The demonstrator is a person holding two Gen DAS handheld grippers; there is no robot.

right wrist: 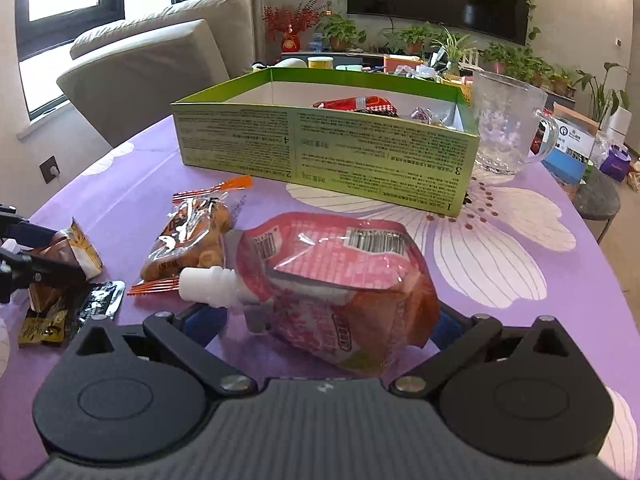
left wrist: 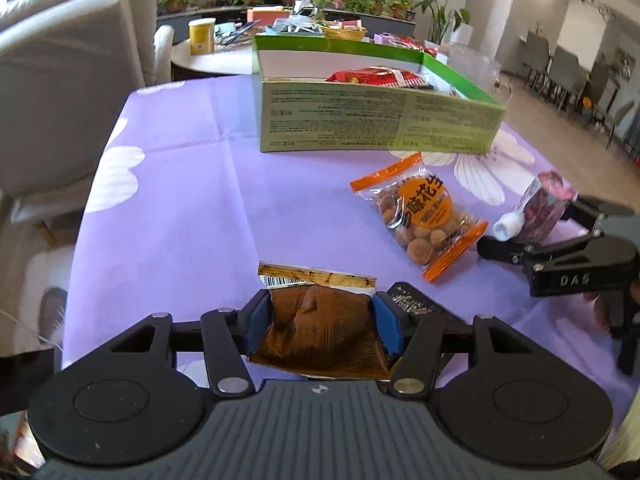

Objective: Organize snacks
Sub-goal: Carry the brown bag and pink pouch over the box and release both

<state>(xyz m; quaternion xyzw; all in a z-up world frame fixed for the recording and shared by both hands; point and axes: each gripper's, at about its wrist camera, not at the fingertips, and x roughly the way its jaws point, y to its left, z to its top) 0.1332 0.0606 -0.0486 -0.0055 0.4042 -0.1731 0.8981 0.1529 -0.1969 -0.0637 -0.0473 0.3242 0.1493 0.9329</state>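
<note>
My left gripper [left wrist: 320, 322] is shut on a brown snack packet [left wrist: 320, 332], which it holds just above the purple tablecloth. My right gripper [right wrist: 320, 324] is shut on a pink spouted pouch [right wrist: 340, 280]; it also shows in the left wrist view [left wrist: 540, 208]. An orange-edged bag of coated peanuts [left wrist: 420, 220] lies between them on the cloth. An open green box [left wrist: 380, 120] stands farther back and holds a red snack packet [left wrist: 376, 76]. A small black-and-gold packet [right wrist: 68, 320] lies by the left gripper.
A clear glass mug [right wrist: 508, 120] stands right of the box. A beige sofa [left wrist: 68, 80] is at the table's left. A cluttered round table [left wrist: 216, 60] with a yellow tub and potted plants stands behind.
</note>
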